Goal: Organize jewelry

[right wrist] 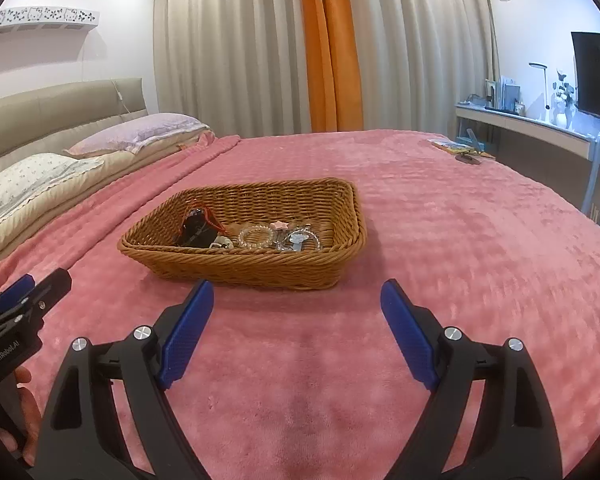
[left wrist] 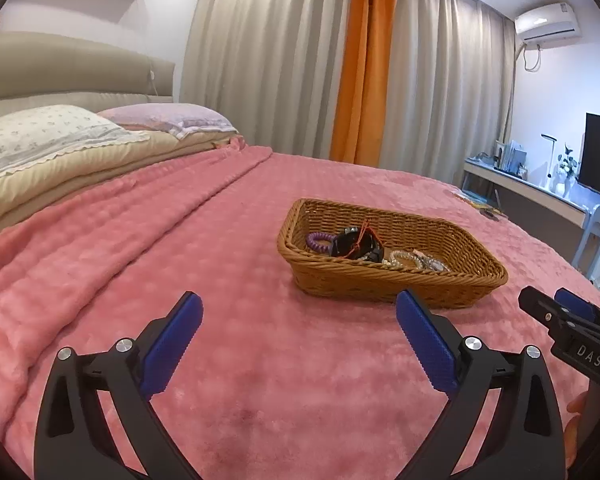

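Grippers both w/ jaws wide, empty: left gripper [left wrist: 299, 314] & right gripper [right wrist: 297, 300] hover over pink fleece blanket [right wrist: 440, 240], near brown woven wicker basket [right wrist: 260, 264] w/ jewelry.

Black gripper [left wrist: 298, 316], blue ribbed jaws, silver screws

low wrist views, both facing basket [left wrist: 392, 280]

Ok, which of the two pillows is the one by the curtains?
The plain lilac pillow; the floral white pillow with a lace edge lies on the side away from the curtains.
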Action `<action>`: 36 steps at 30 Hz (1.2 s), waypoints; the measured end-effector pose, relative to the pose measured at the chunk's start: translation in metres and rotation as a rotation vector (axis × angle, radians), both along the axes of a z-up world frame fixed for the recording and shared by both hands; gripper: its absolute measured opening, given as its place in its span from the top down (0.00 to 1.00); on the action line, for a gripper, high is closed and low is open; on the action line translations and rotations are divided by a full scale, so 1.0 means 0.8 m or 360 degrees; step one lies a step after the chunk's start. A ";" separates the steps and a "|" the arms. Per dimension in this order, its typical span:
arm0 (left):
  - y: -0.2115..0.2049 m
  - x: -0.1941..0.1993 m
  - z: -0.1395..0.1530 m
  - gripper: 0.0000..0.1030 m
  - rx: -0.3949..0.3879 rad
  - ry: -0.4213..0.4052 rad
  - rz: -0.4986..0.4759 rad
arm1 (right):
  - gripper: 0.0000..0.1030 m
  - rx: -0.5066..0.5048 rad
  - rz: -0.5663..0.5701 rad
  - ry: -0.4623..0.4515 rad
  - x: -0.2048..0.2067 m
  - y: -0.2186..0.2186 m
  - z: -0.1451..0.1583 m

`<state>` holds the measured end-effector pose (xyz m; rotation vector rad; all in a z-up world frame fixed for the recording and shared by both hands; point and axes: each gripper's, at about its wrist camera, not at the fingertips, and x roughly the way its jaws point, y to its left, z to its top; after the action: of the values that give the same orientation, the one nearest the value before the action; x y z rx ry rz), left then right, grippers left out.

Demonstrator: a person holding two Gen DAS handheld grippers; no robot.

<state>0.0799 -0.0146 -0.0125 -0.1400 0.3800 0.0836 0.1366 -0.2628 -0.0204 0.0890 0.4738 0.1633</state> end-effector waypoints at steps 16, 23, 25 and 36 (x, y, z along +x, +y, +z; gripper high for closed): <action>-0.003 0.005 -0.005 0.08 -0.0013 0.0062 -0.0007 | 0.21 0.0012 0.0005 0.0034 0.002 -0.002 -0.002; -0.003 0.006 -0.007 0.08 -0.0015 0.0080 -0.0010 | 0.21 0.0023 0.0005 0.0046 0.003 -0.003 -0.003; -0.003 0.006 -0.008 0.08 -0.0021 0.0092 -0.0013 | 0.21 0.0020 0.0005 0.0048 0.004 -0.002 -0.003; 0.003 0.010 -0.009 0.08 -0.0038 0.0125 0.0014 | 0.21 -0.0042 0.0014 0.0029 0.000 0.008 -0.002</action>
<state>0.0878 -0.0121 -0.0197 -0.1623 0.4589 0.0934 0.1369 -0.2561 -0.0223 0.0630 0.4944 0.1649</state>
